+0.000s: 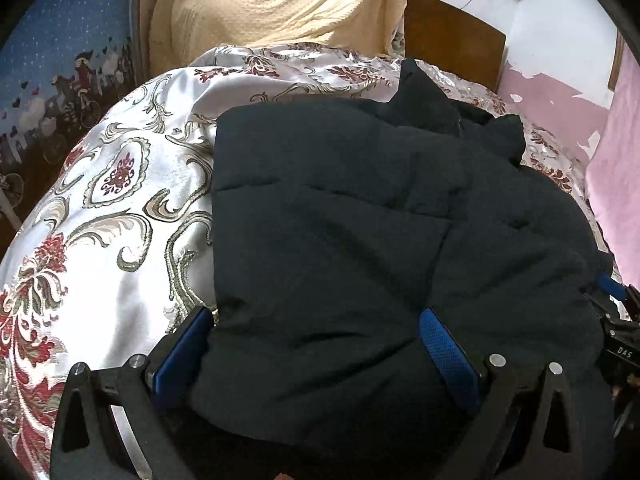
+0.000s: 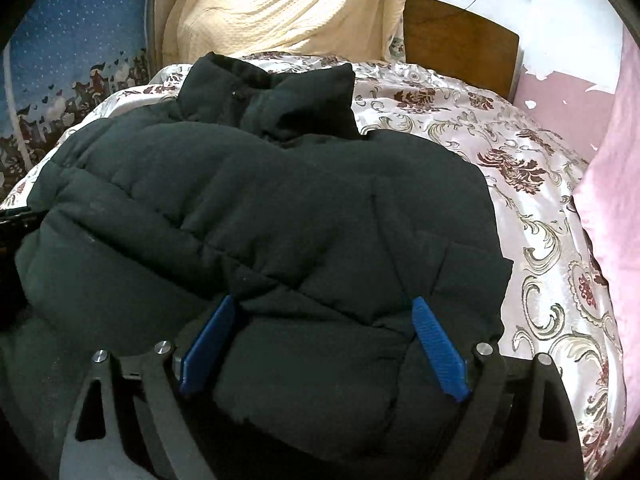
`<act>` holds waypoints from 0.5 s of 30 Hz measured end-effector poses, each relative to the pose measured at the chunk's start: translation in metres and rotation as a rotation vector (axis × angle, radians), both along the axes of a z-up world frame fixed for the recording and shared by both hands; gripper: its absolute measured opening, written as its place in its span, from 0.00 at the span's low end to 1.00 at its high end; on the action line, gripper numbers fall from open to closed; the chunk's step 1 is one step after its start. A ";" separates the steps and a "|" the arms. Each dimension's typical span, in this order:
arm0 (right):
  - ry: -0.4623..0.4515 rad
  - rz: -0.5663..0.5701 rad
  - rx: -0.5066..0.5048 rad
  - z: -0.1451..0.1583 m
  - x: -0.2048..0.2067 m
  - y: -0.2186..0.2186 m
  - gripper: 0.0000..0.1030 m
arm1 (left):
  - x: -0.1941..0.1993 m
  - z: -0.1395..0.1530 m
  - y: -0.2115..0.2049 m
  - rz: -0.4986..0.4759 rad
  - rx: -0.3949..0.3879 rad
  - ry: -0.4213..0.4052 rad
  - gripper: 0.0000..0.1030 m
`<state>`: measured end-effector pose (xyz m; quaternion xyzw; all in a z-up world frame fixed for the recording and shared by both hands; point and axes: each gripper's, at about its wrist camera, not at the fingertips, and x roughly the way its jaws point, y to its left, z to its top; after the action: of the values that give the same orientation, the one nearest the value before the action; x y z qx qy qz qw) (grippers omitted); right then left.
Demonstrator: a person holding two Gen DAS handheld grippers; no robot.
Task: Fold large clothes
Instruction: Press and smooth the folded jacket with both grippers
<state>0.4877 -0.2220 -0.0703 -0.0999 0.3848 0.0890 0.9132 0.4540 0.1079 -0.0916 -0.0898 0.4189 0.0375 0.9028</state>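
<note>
A black padded jacket (image 1: pixel 360 200) lies folded into a thick bundle on the bed, its collar (image 2: pixel 272 92) at the far end. My left gripper (image 1: pixel 316 320) stands wide over the jacket's near left edge, and puffy fabric bulges up between its blue pads (image 1: pixel 192 340). My right gripper (image 2: pixel 324 308) is spread wide over the jacket's (image 2: pixel 240 200) near right part, a hump of fabric between its blue pads (image 2: pixel 436 344). Neither pair of pads visibly pinches the cloth. The right gripper's blue tip (image 1: pixel 612 282) shows at the left wrist view's right edge.
The jacket rests on a shiny floral bedspread (image 1: pixel 120 200) (image 2: pixel 520 200). A cream blanket (image 1: pixel 260 4) is draped at the bed's far end, beside a wooden headboard (image 1: pixel 452 40). Pink cloth (image 1: pixel 616 168) lies at the right, and a blue patterned fabric (image 1: pixel 60 40) hangs at the left.
</note>
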 end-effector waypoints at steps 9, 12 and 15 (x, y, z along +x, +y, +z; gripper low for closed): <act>-0.002 -0.020 0.028 -0.006 0.003 -0.006 0.93 | -0.003 -0.005 0.005 0.000 -0.036 -0.019 1.00; -0.007 -0.025 0.024 -0.008 0.002 -0.005 0.94 | -0.003 -0.005 0.004 0.001 -0.033 -0.023 1.00; -0.005 -0.026 0.032 -0.009 0.003 -0.006 0.96 | -0.004 -0.005 0.005 0.002 -0.032 -0.026 1.00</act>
<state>0.4909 -0.2277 -0.0789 -0.0807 0.3823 0.0830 0.9167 0.4504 0.1126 -0.0970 -0.1053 0.4076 0.0306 0.9065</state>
